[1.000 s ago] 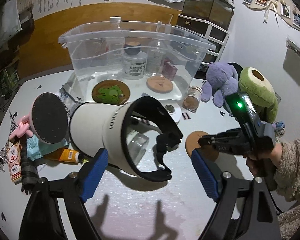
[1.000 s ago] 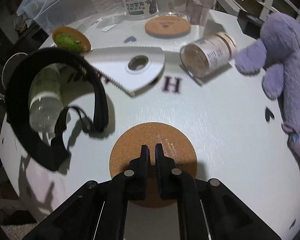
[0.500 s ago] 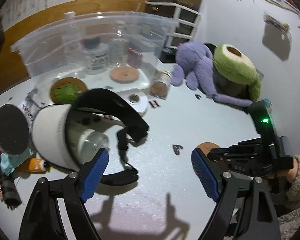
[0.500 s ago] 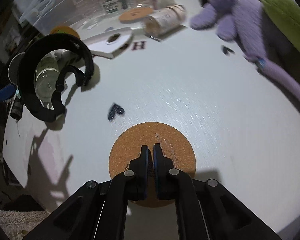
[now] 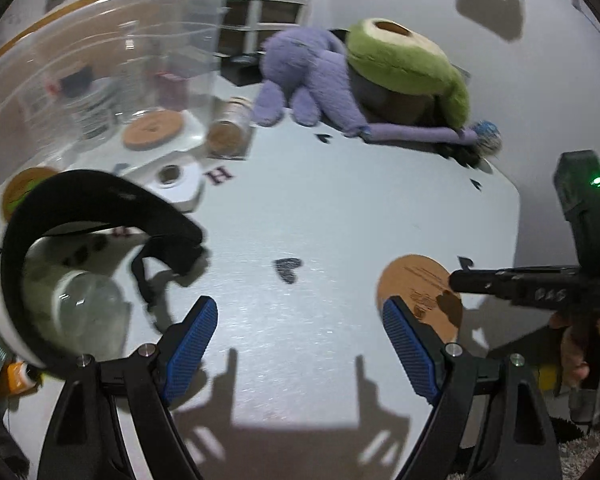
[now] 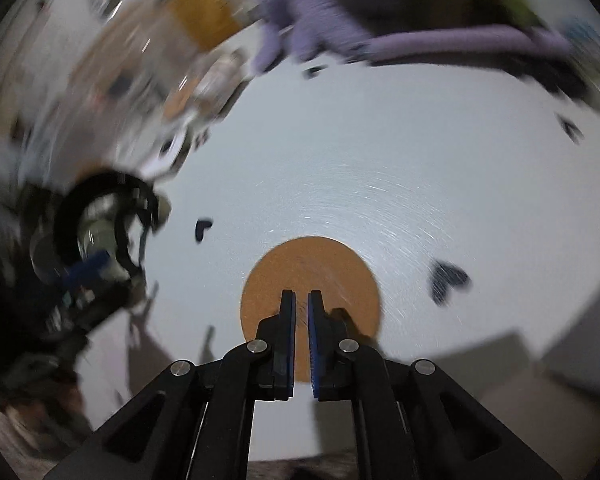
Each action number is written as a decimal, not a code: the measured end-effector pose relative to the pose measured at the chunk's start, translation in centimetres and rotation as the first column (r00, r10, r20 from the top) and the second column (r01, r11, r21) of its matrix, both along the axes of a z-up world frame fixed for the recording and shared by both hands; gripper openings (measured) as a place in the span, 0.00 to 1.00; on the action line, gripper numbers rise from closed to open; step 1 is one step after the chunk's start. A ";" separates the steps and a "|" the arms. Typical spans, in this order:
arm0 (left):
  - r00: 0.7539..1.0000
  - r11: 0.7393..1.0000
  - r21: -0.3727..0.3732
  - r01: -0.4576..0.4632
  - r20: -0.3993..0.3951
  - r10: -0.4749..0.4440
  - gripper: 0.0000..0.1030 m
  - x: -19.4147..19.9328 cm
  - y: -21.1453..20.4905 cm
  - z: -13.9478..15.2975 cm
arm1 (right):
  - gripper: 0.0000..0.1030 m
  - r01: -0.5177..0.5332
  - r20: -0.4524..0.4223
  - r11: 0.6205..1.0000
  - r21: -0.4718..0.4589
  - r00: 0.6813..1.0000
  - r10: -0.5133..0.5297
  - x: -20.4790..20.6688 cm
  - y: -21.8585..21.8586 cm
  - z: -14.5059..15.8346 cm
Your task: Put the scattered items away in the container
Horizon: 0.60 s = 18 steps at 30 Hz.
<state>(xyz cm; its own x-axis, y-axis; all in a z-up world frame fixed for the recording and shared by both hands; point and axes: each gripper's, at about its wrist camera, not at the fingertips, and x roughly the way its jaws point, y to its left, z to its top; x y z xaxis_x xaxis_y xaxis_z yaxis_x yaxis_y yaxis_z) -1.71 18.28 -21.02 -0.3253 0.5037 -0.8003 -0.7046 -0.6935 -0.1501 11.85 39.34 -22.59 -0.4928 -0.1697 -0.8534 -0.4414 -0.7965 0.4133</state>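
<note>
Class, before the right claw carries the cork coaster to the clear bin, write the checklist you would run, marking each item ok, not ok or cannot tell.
1. Right claw nearly closed over cork coaster: ok.
2. Coaster actually pinched, not just pressed: cannot tell.
3. Left claw open and empty: ok.
4. Clear bin open on top: ok.
5. Bare table between coaster and bin: ok.
6. Right wrist view sharp: not ok, blurred.
</note>
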 end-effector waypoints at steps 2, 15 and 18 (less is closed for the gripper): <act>0.999 0.999 -0.001 0.039 0.004 -0.039 0.82 0.3 0.8 -0.3 | 0.05 0.082 -0.002 0.996 -0.023 0.997 -0.082 1.7 1.0 -0.1; 0.983 0.983 -0.021 0.180 0.025 -0.180 0.82 2.2 4.0 -2.8 | 0.61 0.387 -0.023 0.913 -0.129 0.919 -0.393 6.3 1.6 -1.5; 0.981 0.982 -0.021 0.190 0.037 -0.189 0.82 2.0 4.5 -3.4 | 0.61 0.426 -0.013 0.887 -0.177 0.900 -0.435 7.4 1.5 -1.9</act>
